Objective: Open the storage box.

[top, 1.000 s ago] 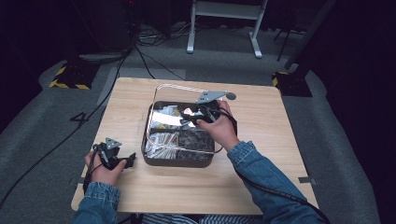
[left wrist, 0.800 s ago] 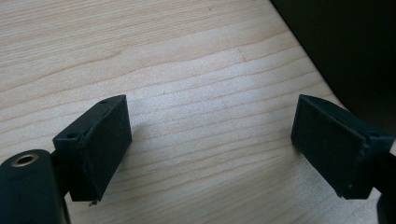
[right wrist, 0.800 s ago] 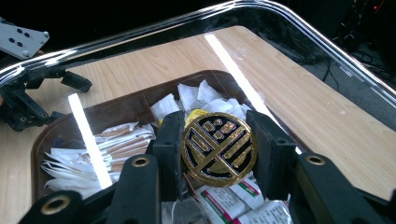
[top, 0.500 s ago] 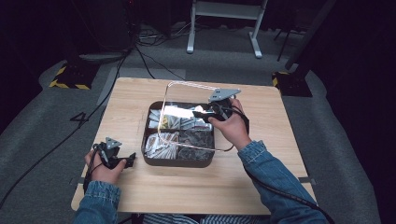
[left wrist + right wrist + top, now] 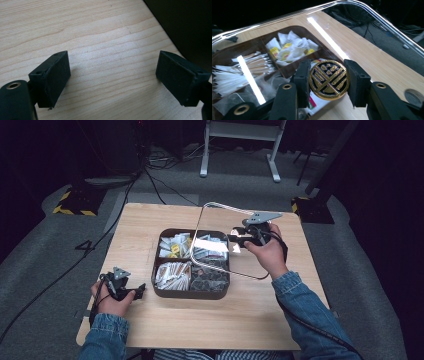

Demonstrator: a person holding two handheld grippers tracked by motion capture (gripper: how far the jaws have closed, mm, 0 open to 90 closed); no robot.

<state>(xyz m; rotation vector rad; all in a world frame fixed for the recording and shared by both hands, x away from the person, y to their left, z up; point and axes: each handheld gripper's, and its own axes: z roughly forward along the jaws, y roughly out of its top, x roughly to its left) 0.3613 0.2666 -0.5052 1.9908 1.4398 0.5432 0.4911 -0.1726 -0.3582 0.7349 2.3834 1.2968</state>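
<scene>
A dark brown divided box [image 5: 190,295] sits mid-table, holding paper packets and sachets [image 5: 175,245]. Its clear lid [image 5: 217,220] hangs tilted over the box's right half and the table beyond. My right gripper [image 5: 239,239] is shut on the lid's round gold-and-black knob [image 5: 329,82], which sits squeezed between both pads of the right gripper [image 5: 328,72]. Through the lid I see the box [image 5: 287,28] with white and yellow packets [image 5: 287,48]. My left gripper [image 5: 140,290] rests at the table's front left, left of the box. The left gripper [image 5: 113,77] is open over bare wood.
The wooden table [image 5: 200,325] has free room right of the box and along its front. Cables [image 5: 150,175] and a metal stand [image 5: 240,150] lie on the grey floor behind the table. A hazard-striped block [image 5: 75,205] sits at back left.
My right gripper has carried the lid up and to the right, from lying over the box to hanging past its right side. The left hand has stayed put.
</scene>
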